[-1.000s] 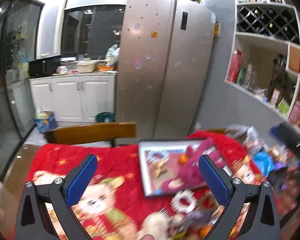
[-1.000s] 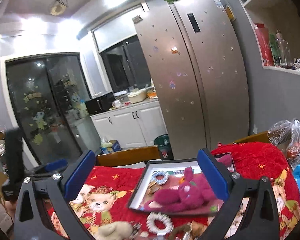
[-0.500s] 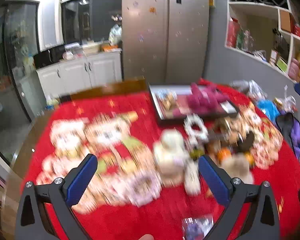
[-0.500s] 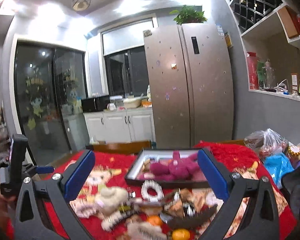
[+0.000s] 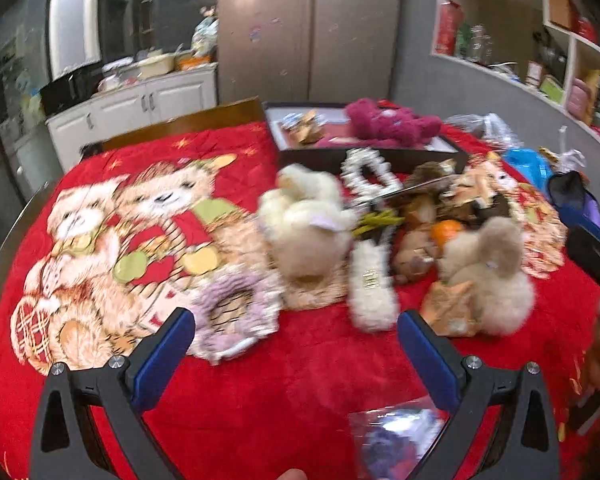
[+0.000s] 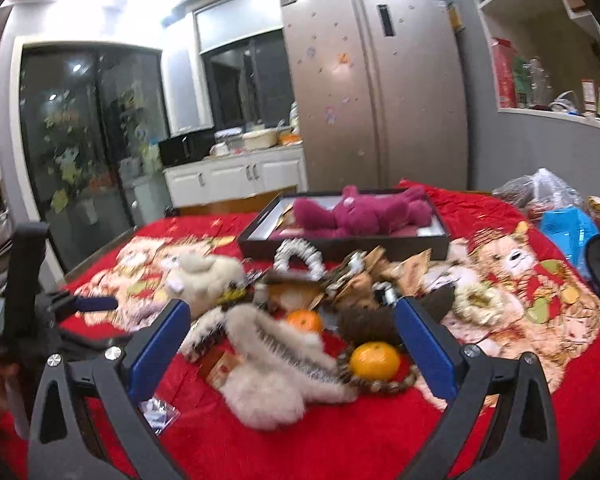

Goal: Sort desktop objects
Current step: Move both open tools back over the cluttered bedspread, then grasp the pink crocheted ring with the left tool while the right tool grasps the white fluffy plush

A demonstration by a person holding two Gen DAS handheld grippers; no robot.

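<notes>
Left gripper [image 5: 296, 342] held above the near part of the red blanket [image 5: 300, 392], angled down toward the heap of toys, blue pads [image 5: 162, 354] spread wide with nothing between them. From the right wrist view, same left gripper [image 6: 96, 303] visible at the far left, gripped upright in a hand at the frame edge, low over the blanket's left side. Right gripper [image 6: 292, 342] also spread wide and empty, hovering over the near end of the heap and pointing toward the black tray [image 6: 342, 250].

Taking the black tray as landmark: sitting at the far side of the blanket, with a magenta plush [image 6: 360, 212] lying inside it and some small items in its left part, too blurred to name. Just in front of the tray's near wall, a white beaded ring [image 6: 299, 258]. Nearer and left of the tray, a cream plush [image 5: 306, 224]; further toward the camera from it, a lilac scrunchie [image 5: 234, 312] and a white fluffy clip [image 5: 370, 284]. Straight in front of the tray, nearer the right gripper, two oranges [image 6: 374, 360], the closer one ringed by a brown bead bracelet [image 6: 380, 382], and beside them a long pale fur piece [image 6: 276, 364]. Right of the tray, a blue bag [image 6: 566, 228] at the blanket's edge.
</notes>
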